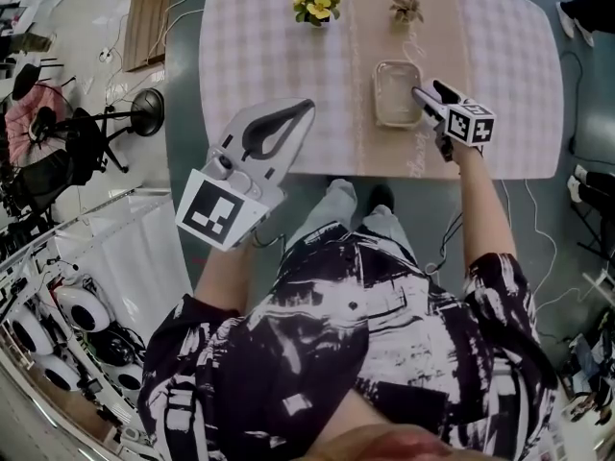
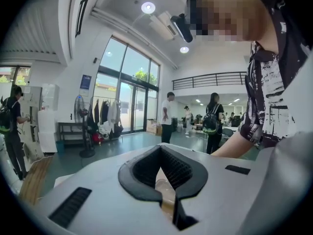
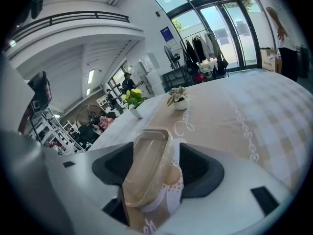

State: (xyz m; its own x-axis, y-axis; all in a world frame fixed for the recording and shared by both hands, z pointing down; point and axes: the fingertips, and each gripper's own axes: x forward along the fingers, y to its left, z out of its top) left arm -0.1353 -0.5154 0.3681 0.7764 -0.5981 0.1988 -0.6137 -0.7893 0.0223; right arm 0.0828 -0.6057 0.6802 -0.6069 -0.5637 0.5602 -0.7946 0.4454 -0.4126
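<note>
The table (image 1: pixel 509 56), covered by a pale checked cloth with a beige runner (image 1: pixel 384 27) along its middle, carries everything here. The clear plastic container (image 1: pixel 397 94) lies on that runner near the person's edge, I think so that both arms reach it easily. Left of the container and off the table's edge, the left gripper (image 1: pixel 306 110) is lifted in the air with its jaws pressed together on nothing; it looks held aside so it disturbs nothing. At the container's right rim is the right gripper (image 1: pixel 432 94). Its jaws stand apart, one finger over the rim and one outside, seemingly lined up with the wall but not pinching it. Beyond the container stand a pot of yellow flowers (image 1: pixel 317 5) and a small plant (image 1: pixel 406 10), probably only decoration.
</note>
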